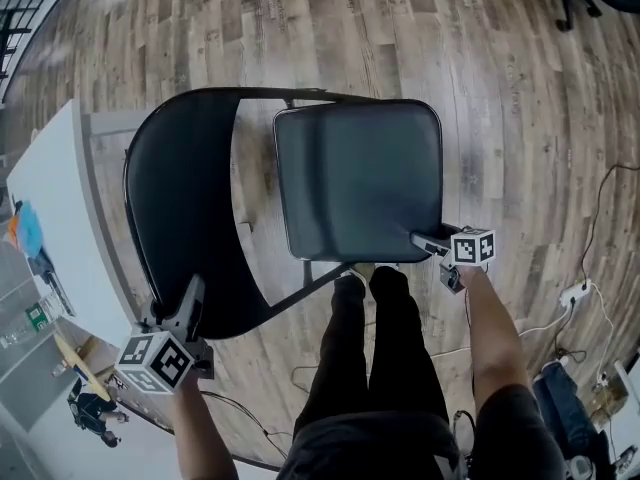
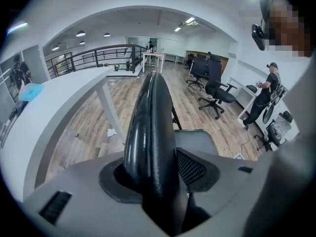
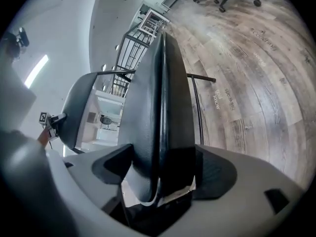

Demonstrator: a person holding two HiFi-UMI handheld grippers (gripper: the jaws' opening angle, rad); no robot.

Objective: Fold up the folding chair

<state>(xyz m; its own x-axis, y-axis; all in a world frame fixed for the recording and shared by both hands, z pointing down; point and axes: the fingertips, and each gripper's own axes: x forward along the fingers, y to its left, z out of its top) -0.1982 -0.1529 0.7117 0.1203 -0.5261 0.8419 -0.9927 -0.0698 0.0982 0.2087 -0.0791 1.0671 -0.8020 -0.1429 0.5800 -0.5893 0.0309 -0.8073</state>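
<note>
The folding chair [image 1: 300,96] is standing open beside a white table [image 1: 52,193]. The left gripper [image 1: 190,300] is closing on its backrest [image 1: 185,208]; the right gripper [image 1: 426,241] is opening around the seat corner [image 1: 412,218], near the person's legs [image 1: 385,343].

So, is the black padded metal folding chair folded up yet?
No, spread open: its seat lies flat, facing up, angled away from the backrest.
</note>
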